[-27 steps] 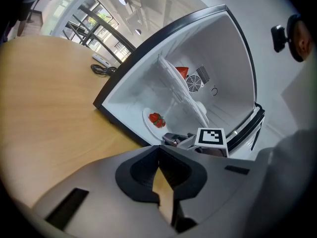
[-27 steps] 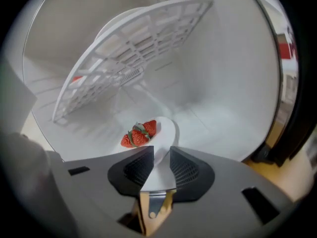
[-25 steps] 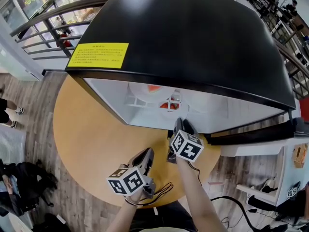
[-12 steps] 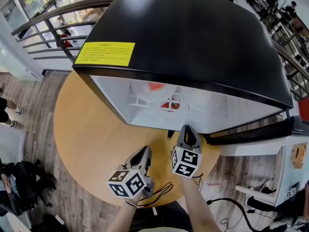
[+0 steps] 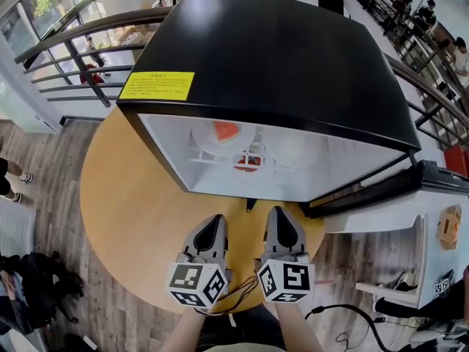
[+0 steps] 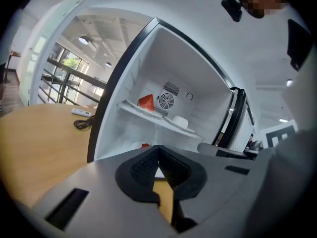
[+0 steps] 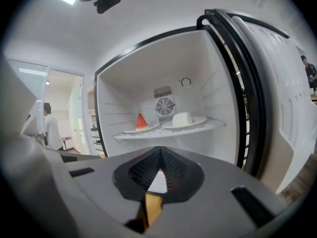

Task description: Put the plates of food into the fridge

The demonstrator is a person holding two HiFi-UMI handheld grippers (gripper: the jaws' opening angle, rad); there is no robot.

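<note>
Sitting on fridge shelf (image 7: 210, 126): red-wedge plate (image 7: 141, 123), white-block plate (image 7: 182, 119) | left fingers (image 6: 141, 166) together | right fingers (image 7: 134, 173) just closed empty

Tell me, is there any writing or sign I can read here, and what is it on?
Yellow label on the fridge top: dark print, too small to read.
Cubes on the left tool and right tool: black-and-white square patterns, no words.
Nothing else legible.
</note>
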